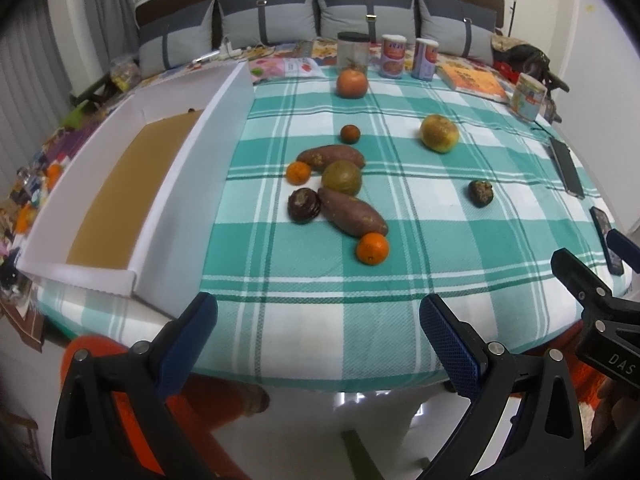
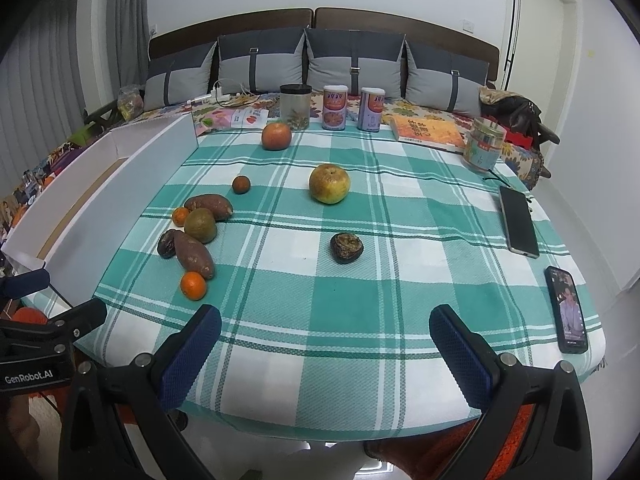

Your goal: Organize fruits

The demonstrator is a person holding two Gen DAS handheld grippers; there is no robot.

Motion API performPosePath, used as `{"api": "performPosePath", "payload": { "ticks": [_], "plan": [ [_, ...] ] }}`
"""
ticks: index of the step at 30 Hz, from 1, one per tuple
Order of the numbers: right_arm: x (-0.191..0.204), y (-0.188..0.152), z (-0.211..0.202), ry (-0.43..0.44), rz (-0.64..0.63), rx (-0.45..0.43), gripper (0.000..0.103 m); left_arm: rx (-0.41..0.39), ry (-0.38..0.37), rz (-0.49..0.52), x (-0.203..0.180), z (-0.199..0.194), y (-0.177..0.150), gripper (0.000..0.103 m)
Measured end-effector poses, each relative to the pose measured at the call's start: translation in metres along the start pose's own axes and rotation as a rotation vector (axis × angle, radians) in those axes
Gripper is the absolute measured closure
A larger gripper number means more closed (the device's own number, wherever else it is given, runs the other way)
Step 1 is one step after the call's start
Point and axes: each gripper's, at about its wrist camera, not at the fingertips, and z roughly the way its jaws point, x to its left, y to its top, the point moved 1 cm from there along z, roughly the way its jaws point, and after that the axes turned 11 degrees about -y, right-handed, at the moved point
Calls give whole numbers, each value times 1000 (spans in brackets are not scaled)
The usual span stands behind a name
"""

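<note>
Fruit lies on a green-checked tablecloth (image 1: pixel 440 208). A cluster holds two sweet potatoes (image 1: pixel 352 212), a green-brown fruit (image 1: pixel 342 177), small oranges (image 1: pixel 373 248) and a dark shrivelled fruit (image 1: pixel 304 205). A yellow-green apple (image 2: pixel 329 183), a dark fruit (image 2: pixel 346 247) and a large orange fruit (image 2: pixel 276 136) lie apart. A white box (image 1: pixel 160 200) with a brown floor stands at the left. My left gripper (image 1: pixel 318 344) and right gripper (image 2: pixel 325 344) are open and empty over the table's near edge.
Two phones (image 2: pixel 518 216) lie at the right edge. A clear jar (image 2: pixel 295 106), two cans (image 2: pixel 334 107), a book (image 2: pixel 430 133) and a round tin (image 2: pixel 484 149) stand along the back. A cushioned bench is behind the table.
</note>
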Motion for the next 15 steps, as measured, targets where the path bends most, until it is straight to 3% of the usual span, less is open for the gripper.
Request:
{"api": "performPosePath", "payload": {
  "ticks": [15],
  "plan": [
    [-1,-1,3,0,4,5,0,-29,25,-12,4,-3,1,1]
  ]
}}
